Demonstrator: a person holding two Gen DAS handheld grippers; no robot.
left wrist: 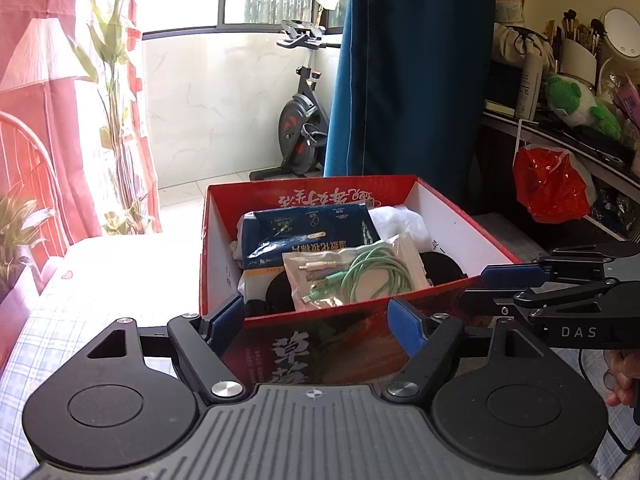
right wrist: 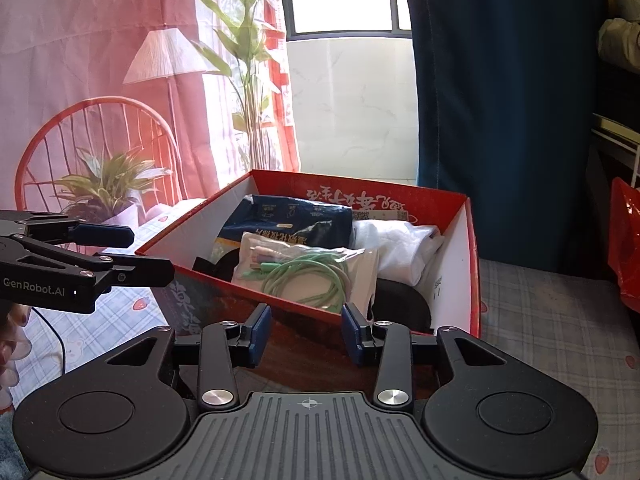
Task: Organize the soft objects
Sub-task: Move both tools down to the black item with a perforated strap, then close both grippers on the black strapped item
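A red cardboard box [left wrist: 456,236] [right wrist: 460,264] stands open on the bed. Inside lie a dark blue packet [left wrist: 304,232] [right wrist: 288,216], a clear bag of green cables [left wrist: 360,272] [right wrist: 304,272], a white cloth [left wrist: 404,220] [right wrist: 400,248] and black round pieces [left wrist: 440,266] [right wrist: 400,300]. My left gripper [left wrist: 316,328] is open wide just in front of the box's near wall, with nothing between its pads. My right gripper [right wrist: 308,334] is open more narrowly at the near right corner, also empty. Each gripper shows in the other's view: the right one [left wrist: 520,284], the left one [right wrist: 120,252].
The bed has a pale checked sheet [left wrist: 100,280] [right wrist: 540,320]. A dark blue curtain [left wrist: 400,80] hangs behind the box and an exercise bike [left wrist: 300,128] stands beyond. A red plastic bag [left wrist: 548,188] and a green plush toy [left wrist: 580,104] are at the cluttered shelf on the right.
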